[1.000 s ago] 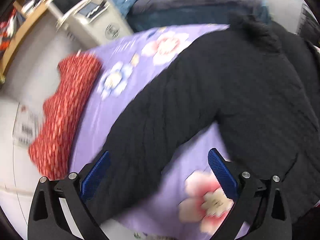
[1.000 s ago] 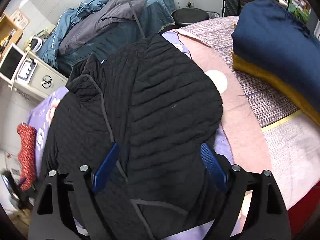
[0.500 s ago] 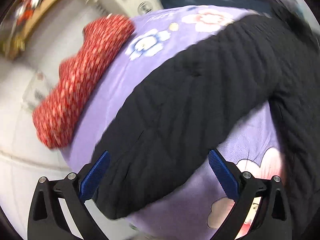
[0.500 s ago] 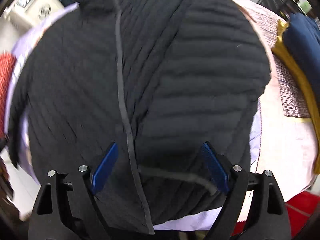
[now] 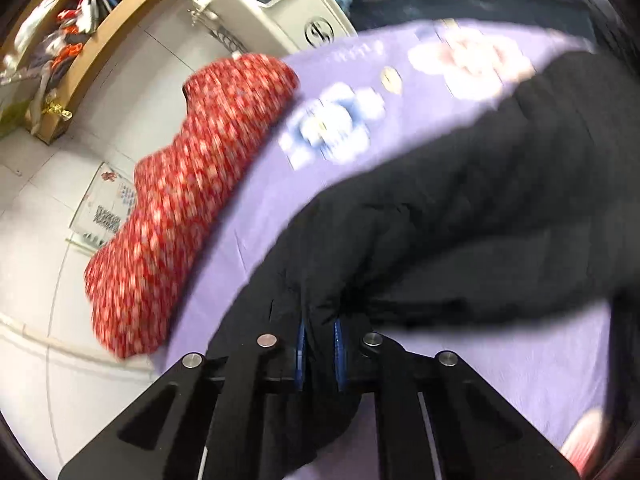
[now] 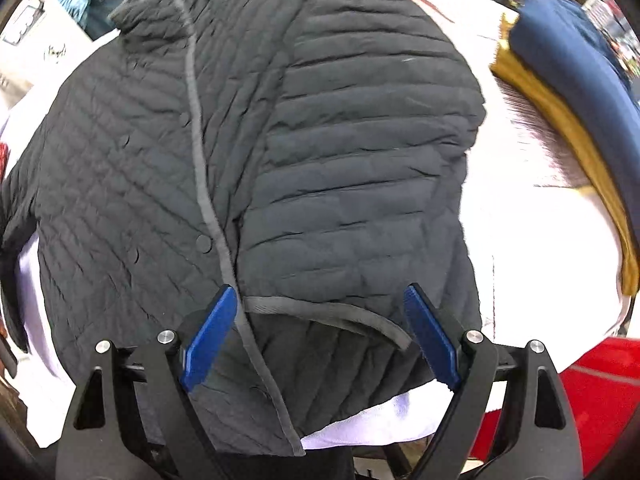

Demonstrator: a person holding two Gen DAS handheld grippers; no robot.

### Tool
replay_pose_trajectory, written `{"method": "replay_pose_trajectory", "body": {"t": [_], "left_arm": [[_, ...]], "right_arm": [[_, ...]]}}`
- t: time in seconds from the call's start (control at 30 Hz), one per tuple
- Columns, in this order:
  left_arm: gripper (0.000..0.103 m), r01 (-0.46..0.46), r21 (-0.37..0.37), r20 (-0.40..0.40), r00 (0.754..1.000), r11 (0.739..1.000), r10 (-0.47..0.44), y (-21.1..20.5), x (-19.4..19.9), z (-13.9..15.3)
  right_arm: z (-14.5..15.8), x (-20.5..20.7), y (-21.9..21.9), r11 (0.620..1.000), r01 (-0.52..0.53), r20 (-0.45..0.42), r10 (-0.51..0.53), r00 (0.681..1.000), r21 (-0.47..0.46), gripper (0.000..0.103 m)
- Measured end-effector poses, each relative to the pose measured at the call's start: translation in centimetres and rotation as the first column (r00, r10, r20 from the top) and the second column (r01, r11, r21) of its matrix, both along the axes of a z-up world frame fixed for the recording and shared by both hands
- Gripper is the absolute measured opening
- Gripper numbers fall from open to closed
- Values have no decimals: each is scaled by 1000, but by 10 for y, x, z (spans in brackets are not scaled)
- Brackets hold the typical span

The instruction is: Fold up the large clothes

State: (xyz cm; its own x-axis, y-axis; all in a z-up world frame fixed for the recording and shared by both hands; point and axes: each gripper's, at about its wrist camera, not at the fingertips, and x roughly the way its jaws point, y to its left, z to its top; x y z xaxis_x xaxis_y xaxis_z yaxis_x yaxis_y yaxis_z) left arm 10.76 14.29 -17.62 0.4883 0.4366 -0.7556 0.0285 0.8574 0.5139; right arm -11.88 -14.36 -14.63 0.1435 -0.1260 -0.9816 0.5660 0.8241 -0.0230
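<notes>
A black quilted jacket lies spread on a purple flowered sheet. In the left wrist view its sleeve runs from upper right down to my left gripper, which is shut on the sleeve's cuff end. In the right wrist view my right gripper is open, its blue pads on either side of the folded-over grey-trimmed hem, just above the jacket's lower front.
A red patterned cushion lies at the sheet's left edge. A white appliance and wooden shelf stand behind. A folded navy and yellow stack lies to the right. Red fabric shows at lower right.
My left gripper moved down onto the sleeve end and shut on it. My right gripper came closer over the jacket's hem and stayed open.
</notes>
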Motion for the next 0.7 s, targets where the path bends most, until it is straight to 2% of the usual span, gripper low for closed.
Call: {"method": "replay_pose_trajectory", "body": {"t": [0.13,0.27,0.37,0.47,0.5,0.53,0.57,0.63,0.67,0.7], "left_arm": [[11,48,36,39,998,998,-49,11,49,15],[11,-84,-38,44,995,996,85,33,109,32],[11,-168,-31,17,986,985,168,38,136,32],[16,-172,-45,-25,985,984,171,28,137,32],[23,-139,-35,-24,990,990,138,20,130,33],[37,-103,-21,-19,995,994,102,12,119,34],[45,-84,-14,-15,996,996,84,8,111,35],[83,-45,-33,-2,999,998,45,3,81,37],[89,-32,-63,0,999,998,32,4,70,38],[91,-25,-92,3,1000,995,25,5,53,40]], "right_arm": [[5,-14,-8,999,33,-2,-33,999,-26,85],[4,-28,-28,998,55,-2,-55,998,-30,84],[-3,-28,-26,1000,6,0,-6,1000,-26,84],[-9,-23,-14,994,-110,29,110,994,0,84],[-11,-20,-7,987,-162,30,163,986,-7,85],[-14,-17,2,974,-224,22,225,974,-25,85],[-18,-12,13,954,-296,4,296,955,-58,85],[-29,-6,33,889,-428,-68,423,904,-161,84],[-41,-4,44,828,-514,-151,491,858,-227,84],[-51,-4,49,789,-559,-208,520,829,-255,84]]}}
